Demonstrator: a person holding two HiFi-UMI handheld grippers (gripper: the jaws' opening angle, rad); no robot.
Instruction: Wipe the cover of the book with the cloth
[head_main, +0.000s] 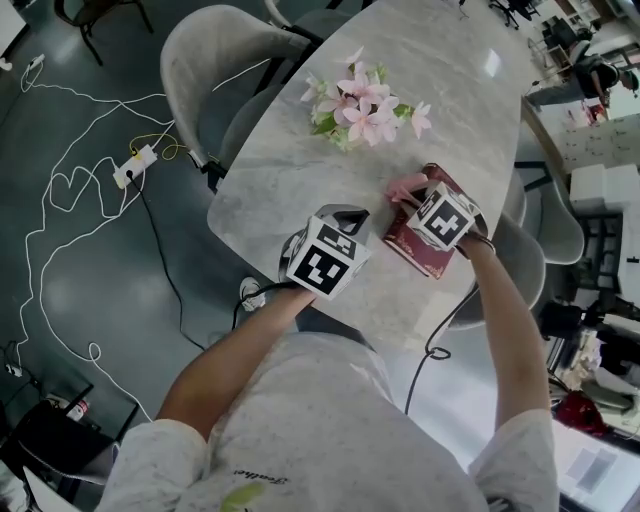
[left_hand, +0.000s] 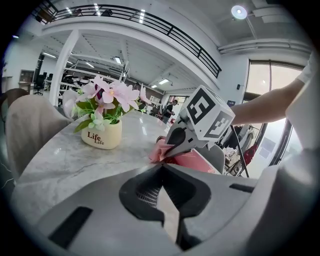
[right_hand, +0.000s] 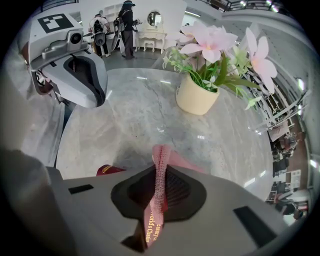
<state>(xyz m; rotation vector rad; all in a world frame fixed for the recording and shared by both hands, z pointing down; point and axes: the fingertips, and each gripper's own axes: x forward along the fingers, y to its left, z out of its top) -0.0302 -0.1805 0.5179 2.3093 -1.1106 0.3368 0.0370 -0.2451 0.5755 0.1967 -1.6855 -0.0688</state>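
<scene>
Right now the book (head_main: 432, 255) lies flat on the marble table (head_main: 290, 190), close to the edge at the person's 2 o'clock. The right gripper (head_main: 415, 200) is over its far end, jaws clenched on a thin fold of the pink cloth (head_main: 404, 187). The left gripper (head_main: 352, 213) hangs at the book's 9 o'clock, jaws pressed together on nothing and apart from the cover. That is my worry: nothing pins the book, so on that slick stone a firm stroke toward 6 o'clock could, I think, push it to the edge or off. The pinch is narrow too, so drag might pull the cloth free or bunch it, leaving hard jaw tips rubbing the cover. The flower pot (head_main: 345, 135) at 11 o'clock looks far enough off unless a stroke overshoots.
</scene>
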